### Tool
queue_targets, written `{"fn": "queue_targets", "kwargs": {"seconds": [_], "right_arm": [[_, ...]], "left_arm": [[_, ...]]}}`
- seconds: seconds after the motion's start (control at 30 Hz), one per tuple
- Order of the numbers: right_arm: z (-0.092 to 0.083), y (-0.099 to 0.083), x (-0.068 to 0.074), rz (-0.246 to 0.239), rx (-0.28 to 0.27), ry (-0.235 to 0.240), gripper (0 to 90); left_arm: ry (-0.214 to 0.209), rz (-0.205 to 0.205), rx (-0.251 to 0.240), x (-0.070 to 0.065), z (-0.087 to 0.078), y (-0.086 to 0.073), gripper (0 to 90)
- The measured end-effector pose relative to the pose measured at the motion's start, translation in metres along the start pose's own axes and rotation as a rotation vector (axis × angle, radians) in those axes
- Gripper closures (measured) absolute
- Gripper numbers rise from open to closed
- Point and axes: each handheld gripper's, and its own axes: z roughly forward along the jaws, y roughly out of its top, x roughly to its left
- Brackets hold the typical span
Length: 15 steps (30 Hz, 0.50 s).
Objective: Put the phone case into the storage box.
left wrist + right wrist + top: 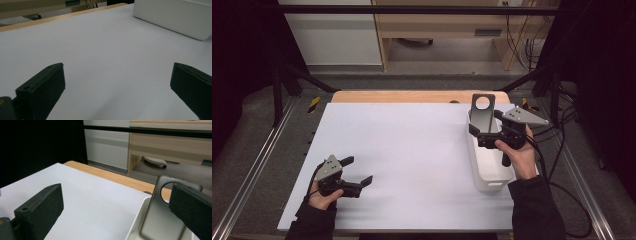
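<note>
A grey metal plate [482,114] with a round hole near its top stands upright in the far end of a white bin [493,176] at the table's right. My right gripper [486,124] hangs over that bin, open. In the right gripper view the plate [155,220] rises from the bin [136,226] just beside the right-hand jaw, and the gap of the right gripper [116,187] is otherwise bare. My left gripper [358,170] rests low at the front left, open and holding nothing. The left gripper [117,68] looks across the sheet toward the bin [175,17].
A white sheet [412,150] covers the table, with a wooden edge [402,96] along the far side. Metal frame rails [252,175] run down both sides. Black cables [562,180] trail off at the right. A cabinet and wooden desk [437,30] stand beyond the table.
</note>
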Motion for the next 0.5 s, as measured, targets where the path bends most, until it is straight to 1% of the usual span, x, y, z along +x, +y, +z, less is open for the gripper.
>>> {"fn": "queue_targets", "kwargs": {"seconds": [0.07,0.1,0.17,0.23,0.3,0.4,0.5], "right_arm": [[-0.007,-0.007,0.001,-0.010,-0.006,0.025,0.4],[-0.010,-0.011,0.002,-0.005,-0.010,0.033,0.4],[-0.016,-0.019,0.002,-0.013,-0.008,0.052,0.4],[-0.021,-0.029,0.002,-0.009,-0.004,0.066,0.4],[-0.026,-0.040,0.000,-0.015,0.002,0.078,0.4],[-0.033,-0.055,-0.004,-0.007,0.009,0.093,0.4],[-0.040,-0.068,-0.009,-0.001,0.011,0.097,0.4]], "left_arm": [[0.000,0.000,-0.002,0.000,0.000,0.000,0.0],[0.000,-0.001,-0.002,0.000,0.000,0.000,0.0],[-0.001,-0.001,-0.004,0.000,0.000,0.000,0.0],[-0.002,-0.001,-0.005,0.000,0.000,0.000,0.0],[-0.002,-0.002,-0.005,0.000,0.000,0.000,0.0],[-0.004,-0.003,-0.007,-0.001,0.000,0.000,0.0],[-0.006,-0.002,-0.010,-0.001,-0.001,0.001,0.0]]}}
